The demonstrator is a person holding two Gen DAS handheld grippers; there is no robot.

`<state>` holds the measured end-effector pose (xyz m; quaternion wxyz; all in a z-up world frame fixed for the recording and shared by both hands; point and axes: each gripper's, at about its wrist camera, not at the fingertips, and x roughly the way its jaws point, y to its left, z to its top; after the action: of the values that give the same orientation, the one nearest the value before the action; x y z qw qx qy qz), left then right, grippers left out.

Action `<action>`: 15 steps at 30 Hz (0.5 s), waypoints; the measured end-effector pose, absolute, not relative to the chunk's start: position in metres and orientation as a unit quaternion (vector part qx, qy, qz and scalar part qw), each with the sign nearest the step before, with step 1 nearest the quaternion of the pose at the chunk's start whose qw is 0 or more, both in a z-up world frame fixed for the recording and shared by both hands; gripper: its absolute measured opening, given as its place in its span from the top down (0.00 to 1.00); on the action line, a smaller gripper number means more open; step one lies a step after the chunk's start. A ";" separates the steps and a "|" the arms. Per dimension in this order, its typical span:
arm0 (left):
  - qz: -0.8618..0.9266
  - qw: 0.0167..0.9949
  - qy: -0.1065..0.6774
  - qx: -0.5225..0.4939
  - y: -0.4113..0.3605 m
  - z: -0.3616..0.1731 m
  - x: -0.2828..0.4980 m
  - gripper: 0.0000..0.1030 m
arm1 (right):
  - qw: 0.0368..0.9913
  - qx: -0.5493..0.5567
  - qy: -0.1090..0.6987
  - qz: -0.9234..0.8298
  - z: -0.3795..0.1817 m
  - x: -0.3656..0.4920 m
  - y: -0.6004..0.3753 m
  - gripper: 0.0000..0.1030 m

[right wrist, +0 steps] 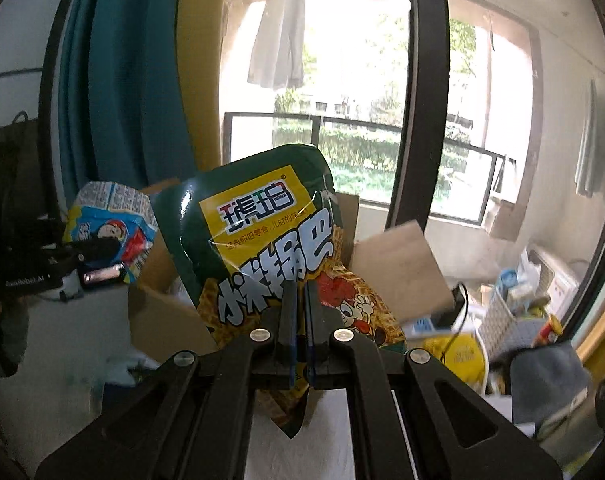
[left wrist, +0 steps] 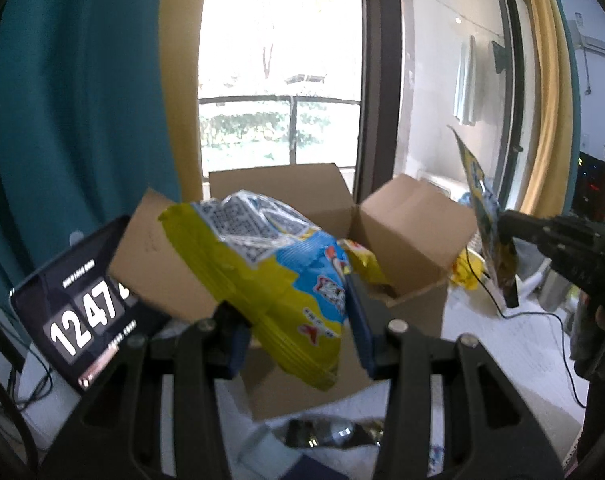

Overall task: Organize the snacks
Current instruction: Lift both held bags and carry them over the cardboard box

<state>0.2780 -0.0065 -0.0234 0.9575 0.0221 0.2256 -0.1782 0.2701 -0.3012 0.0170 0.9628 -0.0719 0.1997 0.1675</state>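
- Left gripper (left wrist: pixel 298 320) of mine is closed partway on a yellow-and-blue snack bag (left wrist: pixel 270 276), its blue pads pinching the crinkled lower half, so the bag hangs in the air with its upper end leaning out over the cardboard box (left wrist: pixel 406 224).
- Right gripper (right wrist: pixel 299 320) is shut nearly all the way on a dark green snack bag (right wrist: pixel 262 232), clamped near the bottom seam; gripping a flat edge, I judge, keeps the puffed body clear of the jaws, and the bag stands upright in front of the lens.
- Both bags are lifted off any surface and sit in front of the box, which I take to be where the snacks are meant to go.
- From the left wrist camera, the green bag shows edge-on at the far right, well apart from the yellow-and-blue one, so the two loads should not collide.
- Box flaps stand open and splayed outward, leaving the mouth free. Inside I can make out one yellow packet (left wrist: pixel 362 264) against the near right wall; the rest of the interior is hidden behind my bag.
- On the table (left wrist: pixel 502 344) in front of the box lies a shiny wrapped item (left wrist: pixel 334 432), too blurred to name.
- A clock display (left wrist: pixel 78 312) leans at the left of the box, and a white basket (right wrist: pixel 502 320) of assorted goods sits off to the right.
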 end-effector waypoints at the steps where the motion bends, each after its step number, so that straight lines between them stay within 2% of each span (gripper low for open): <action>1: -0.177 0.958 0.224 0.023 -0.007 -0.022 0.284 0.57 | 0.963 -0.071 0.197 0.170 0.019 0.276 -0.300 0.96; 15: -0.168 0.959 0.226 0.016 -0.017 -0.023 0.351 0.57 | 0.962 -0.057 0.186 0.193 0.018 0.350 -0.287 0.96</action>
<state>0.3508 -0.0173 -0.0232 0.9593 0.0165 0.2261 -0.1683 0.3497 -0.2872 0.0176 0.9616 -0.0570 0.1859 0.1935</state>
